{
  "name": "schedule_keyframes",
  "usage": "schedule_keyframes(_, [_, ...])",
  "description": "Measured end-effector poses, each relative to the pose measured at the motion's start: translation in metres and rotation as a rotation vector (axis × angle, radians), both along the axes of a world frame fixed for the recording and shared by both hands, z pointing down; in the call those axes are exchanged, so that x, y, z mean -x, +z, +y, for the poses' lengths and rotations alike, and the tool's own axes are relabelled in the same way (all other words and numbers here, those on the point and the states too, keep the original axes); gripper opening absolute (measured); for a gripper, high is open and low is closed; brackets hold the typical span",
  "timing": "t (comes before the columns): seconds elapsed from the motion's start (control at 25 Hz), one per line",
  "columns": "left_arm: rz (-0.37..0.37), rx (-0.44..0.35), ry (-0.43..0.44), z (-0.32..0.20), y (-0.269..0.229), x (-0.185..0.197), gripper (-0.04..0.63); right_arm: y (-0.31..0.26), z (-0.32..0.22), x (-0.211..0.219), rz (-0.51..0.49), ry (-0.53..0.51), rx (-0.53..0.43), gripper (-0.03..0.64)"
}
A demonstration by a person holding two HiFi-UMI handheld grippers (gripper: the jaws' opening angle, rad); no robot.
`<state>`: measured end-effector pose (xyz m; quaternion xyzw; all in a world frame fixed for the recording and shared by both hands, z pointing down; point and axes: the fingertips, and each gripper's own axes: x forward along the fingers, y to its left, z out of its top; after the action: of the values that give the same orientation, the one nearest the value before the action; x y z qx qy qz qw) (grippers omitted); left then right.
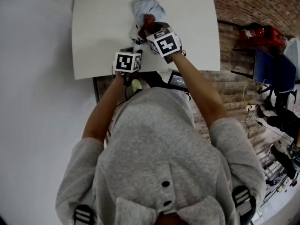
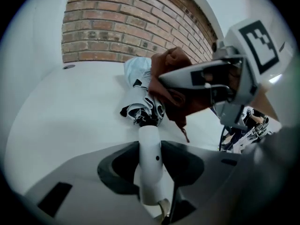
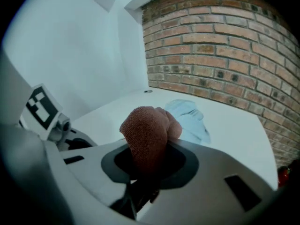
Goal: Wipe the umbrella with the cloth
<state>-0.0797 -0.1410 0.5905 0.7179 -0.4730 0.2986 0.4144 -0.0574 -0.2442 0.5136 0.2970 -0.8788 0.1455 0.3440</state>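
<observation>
Cloth (image 3: pixel 147 135) at the folded umbrella (image 1: pixel 147 7) on the table (image 1: pixel 103 32)
Your left gripper (image 2: pixel 151 161) is clamped on its white handle (image 2: pixel 148 139), your right gripper (image 3: pixel 147 163) on the brown cloth. Wipe too hard and the handle could twist loose, or the cloth drag out of its jaws.

Open tabletop (image 1: pixel 101 32) left of the umbrella (image 1: pixel 146 7); brick wall (image 1: pixel 239 3) close right.

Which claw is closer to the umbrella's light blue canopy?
Right. The right claw holds the cloth by the canopy; the left claw grips the white handle, farther back.
</observation>
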Motion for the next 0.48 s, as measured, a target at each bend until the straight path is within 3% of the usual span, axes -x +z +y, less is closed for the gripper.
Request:
schedule_keyframes(0.12, [-0.05, -0.066, 0.009, 0.001, -0.006, 0.002, 0.164, -0.012, 0.034, 0.0, -0.05, -0.054, -0.004, 0.098])
schedule_keyframes(0.24, [-0.113, -0.241, 0.029, 0.0, -0.038, 0.003, 0.179, -0.041, 0.051, -0.019, -0.089, -0.035, -0.055, 0.1])
schedule_keyframes(0.48, [-0.033, -0.533, -0.065, 0.019, -0.126, 0.021, 0.18, -0.122, 0.087, -0.07, -0.204, 0.054, -0.216, 0.099])
